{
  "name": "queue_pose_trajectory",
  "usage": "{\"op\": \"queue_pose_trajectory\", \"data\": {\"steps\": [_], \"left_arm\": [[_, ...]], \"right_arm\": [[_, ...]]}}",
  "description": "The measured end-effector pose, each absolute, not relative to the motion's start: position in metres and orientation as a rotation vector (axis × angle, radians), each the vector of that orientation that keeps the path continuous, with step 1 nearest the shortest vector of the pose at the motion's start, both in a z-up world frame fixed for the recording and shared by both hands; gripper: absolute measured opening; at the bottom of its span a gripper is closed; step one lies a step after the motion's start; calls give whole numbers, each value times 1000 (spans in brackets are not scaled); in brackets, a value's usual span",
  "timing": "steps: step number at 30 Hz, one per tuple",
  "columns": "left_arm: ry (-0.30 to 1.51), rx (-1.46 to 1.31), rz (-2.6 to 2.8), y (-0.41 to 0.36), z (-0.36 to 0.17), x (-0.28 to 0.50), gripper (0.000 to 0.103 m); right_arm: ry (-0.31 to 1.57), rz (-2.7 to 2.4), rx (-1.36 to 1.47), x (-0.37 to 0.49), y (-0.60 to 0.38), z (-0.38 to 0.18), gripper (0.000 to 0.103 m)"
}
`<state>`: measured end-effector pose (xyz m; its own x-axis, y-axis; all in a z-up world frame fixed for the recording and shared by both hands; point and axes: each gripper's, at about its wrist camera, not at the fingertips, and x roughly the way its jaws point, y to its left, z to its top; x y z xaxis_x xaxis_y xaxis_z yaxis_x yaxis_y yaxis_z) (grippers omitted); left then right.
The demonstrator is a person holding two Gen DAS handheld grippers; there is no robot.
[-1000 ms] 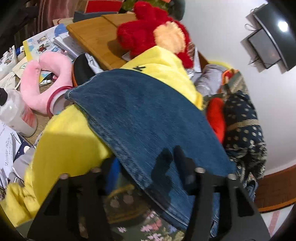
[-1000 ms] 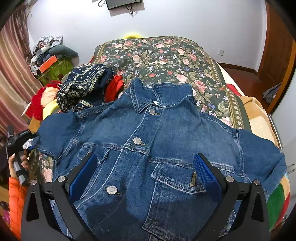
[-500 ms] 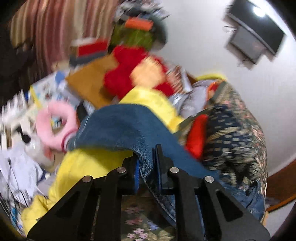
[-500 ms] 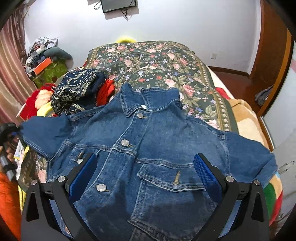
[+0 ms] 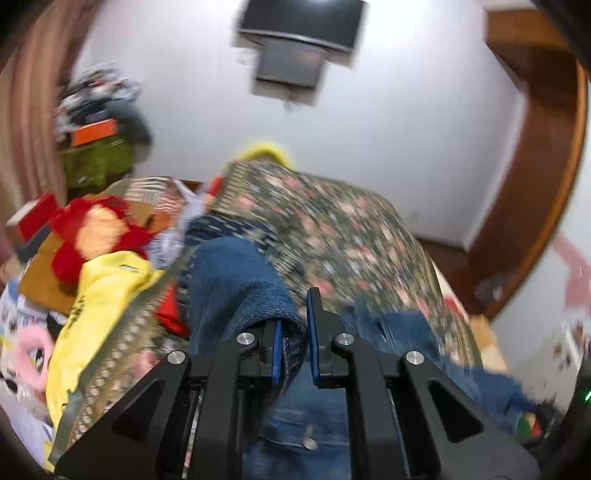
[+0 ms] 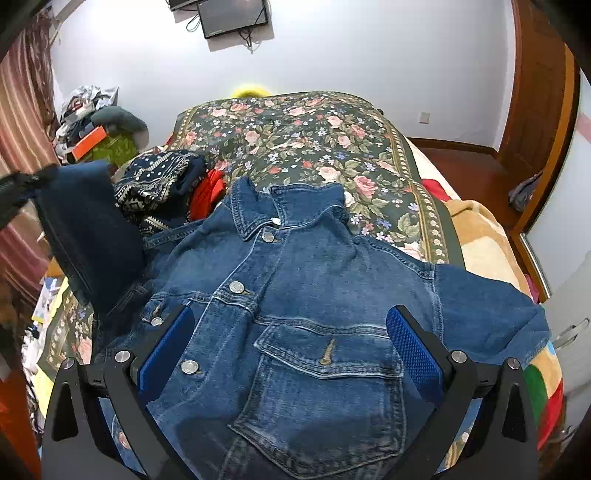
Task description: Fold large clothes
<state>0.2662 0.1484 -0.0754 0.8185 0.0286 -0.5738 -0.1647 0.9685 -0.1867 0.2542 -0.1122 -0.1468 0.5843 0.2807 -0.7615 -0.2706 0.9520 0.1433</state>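
One denim jacket (image 6: 295,314) sleeve (image 5: 255,295) pinched in left gripper (image 5: 293,343); right gripper (image 6: 291,354) agape above.

The denim jacket (image 6: 295,314) lies front-up on the bed (image 6: 314,136), collar toward the far wall. A pile of folded clothes (image 6: 159,184) sits left of the collar. The jacket's left sleeve (image 6: 85,229) stands raised above the bed's left edge.

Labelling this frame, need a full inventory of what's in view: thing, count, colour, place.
denim jacket: 1, blue, front up on bed, one sleeve lifted
bedspread: 1, dark floral, covers bed
patterned cloth: 1, navy and white, beside collar
red garment: 1, red, beside patterned cloth
plush toy: 1, red, bedside clutter
yellow cloth: 1, yellow, bed edge
screen: 1, black, on wall
left claw: shut on sleeve
right claw: open, above jacket
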Motion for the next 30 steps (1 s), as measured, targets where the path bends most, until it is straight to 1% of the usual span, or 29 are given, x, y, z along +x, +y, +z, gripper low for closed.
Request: {"op": "queue_pose_trajectory", "data": {"steps": [4,10,14,17,19,21,23,28,30], "left_arm": [[713,-151,19,99,-104,283,11],[939,-101,-103,45,-165,292,11],[1011,-44,-150,21,-183,284,13],[1053,-44,-180,13,-191,272,27],[1058,-47,-182,17,-192,266,44],[1046,-55,-178,22,-187,256,50],[1039,-65,-175,30,-182,247,52],[956,-83,-70,70,-163,222,69],[925,-88,-1,92,-158,212,71]], "right_arm": [[892,320,44,254,-125,-148,103],[912,305,81,255,-144,-156,103],[925,281,91,256,-153,-161,103],[936,274,89,259,-156,-163,103],[934,275,74,259,-154,-162,103],[928,283,40,258,-150,-160,103],[915,294,-4,257,-141,-156,103],[866,350,-119,255,-110,-146,103],[842,379,-164,255,-94,-143,103]]}}
